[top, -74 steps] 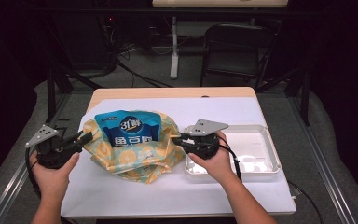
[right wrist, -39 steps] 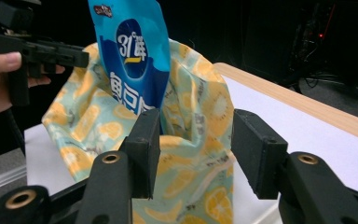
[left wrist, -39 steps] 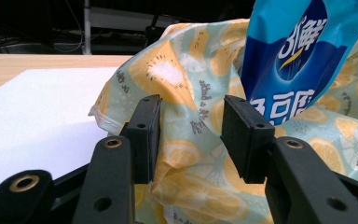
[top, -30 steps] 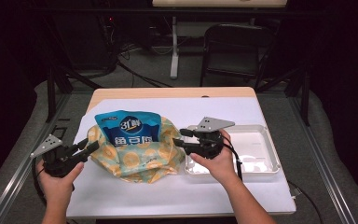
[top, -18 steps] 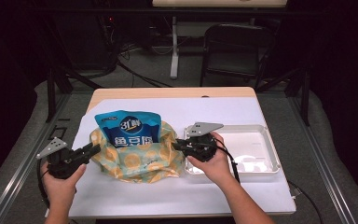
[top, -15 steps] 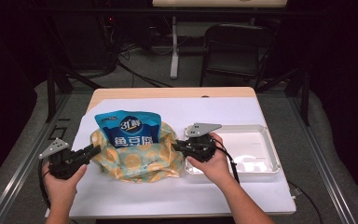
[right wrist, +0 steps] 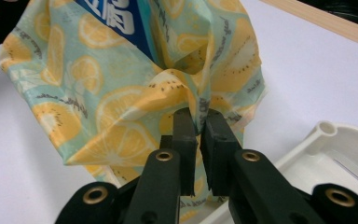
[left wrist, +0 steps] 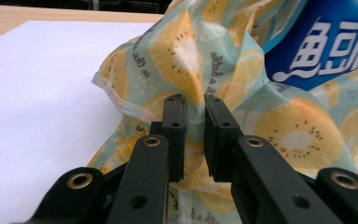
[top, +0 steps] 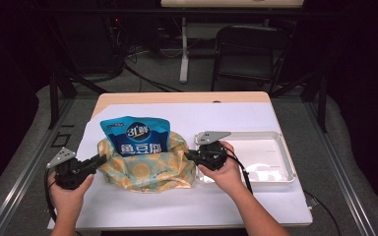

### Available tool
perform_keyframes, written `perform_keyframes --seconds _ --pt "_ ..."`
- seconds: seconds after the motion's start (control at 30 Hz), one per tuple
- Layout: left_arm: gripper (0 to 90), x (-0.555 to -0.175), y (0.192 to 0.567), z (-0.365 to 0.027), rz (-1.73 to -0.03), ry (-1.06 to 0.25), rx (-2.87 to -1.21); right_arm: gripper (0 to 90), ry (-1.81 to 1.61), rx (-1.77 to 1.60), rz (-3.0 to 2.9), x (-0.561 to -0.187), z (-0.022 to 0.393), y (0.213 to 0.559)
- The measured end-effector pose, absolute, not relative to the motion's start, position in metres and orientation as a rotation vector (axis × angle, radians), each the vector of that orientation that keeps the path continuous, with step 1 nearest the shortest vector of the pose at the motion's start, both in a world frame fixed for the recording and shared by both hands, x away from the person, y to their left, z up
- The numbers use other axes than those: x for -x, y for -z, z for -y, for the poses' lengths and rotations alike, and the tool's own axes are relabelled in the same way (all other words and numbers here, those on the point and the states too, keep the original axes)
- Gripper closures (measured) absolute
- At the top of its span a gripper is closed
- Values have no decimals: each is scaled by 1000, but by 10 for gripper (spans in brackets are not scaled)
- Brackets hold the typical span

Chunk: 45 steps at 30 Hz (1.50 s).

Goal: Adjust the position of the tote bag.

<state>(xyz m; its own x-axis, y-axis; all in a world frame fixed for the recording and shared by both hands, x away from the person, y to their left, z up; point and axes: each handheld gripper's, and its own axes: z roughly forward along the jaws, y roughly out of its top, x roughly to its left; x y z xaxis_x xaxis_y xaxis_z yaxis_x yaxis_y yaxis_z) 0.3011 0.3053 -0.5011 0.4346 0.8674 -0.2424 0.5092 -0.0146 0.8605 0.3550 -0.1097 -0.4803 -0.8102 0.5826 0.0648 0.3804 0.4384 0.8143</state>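
Note:
A yellow lemon-print bag [top: 147, 169] lies on the white table sheet with a blue snack packet [top: 137, 137] standing up out of its mouth. My left gripper [top: 100, 158] is at the bag's left side. Its jaws have just been closing and now pinch a fold of the bag [left wrist: 186, 51], as the left gripper [left wrist: 194, 100] view shows, with the blue packet [left wrist: 326, 46] behind. My right gripper [top: 189, 154] is at the bag's right side; its jaws have just closed on a ridge of the bag [right wrist: 121, 107] at the right gripper [right wrist: 200, 114] tips.
A white plastic tray [top: 288, 160] lies to the right of the bag, its corner [right wrist: 340, 144] close beside my right gripper. The wooden table edge [top: 177, 97] runs along the back. A black chair [top: 248, 49] stands beyond the table.
Both hands have come down a little toward the table. Both pairs of jaws, which stood apart at the bag's sides, have closed onto the bag's fabric.

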Motion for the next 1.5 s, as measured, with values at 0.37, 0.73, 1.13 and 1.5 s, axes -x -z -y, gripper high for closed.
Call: perform_keyframes --seconds 0.37,0.73,1.13,1.5 --pt "841 -303 510 -309 -1250 -473 -1689 845 -1269 -870 -2466 -359 113 486" --pt "886 -306 520 -317 -1309 -467 -1696 872 -1247 -916 -2452 -364 119 492" --pt "891 -313 534 -322 -1415 -473 -1731 807 -1360 -914 -2377 -362 128 479" --pt "872 -314 539 -324 -1464 -448 -1738 670 -1469 -822 -2323 -346 117 458"
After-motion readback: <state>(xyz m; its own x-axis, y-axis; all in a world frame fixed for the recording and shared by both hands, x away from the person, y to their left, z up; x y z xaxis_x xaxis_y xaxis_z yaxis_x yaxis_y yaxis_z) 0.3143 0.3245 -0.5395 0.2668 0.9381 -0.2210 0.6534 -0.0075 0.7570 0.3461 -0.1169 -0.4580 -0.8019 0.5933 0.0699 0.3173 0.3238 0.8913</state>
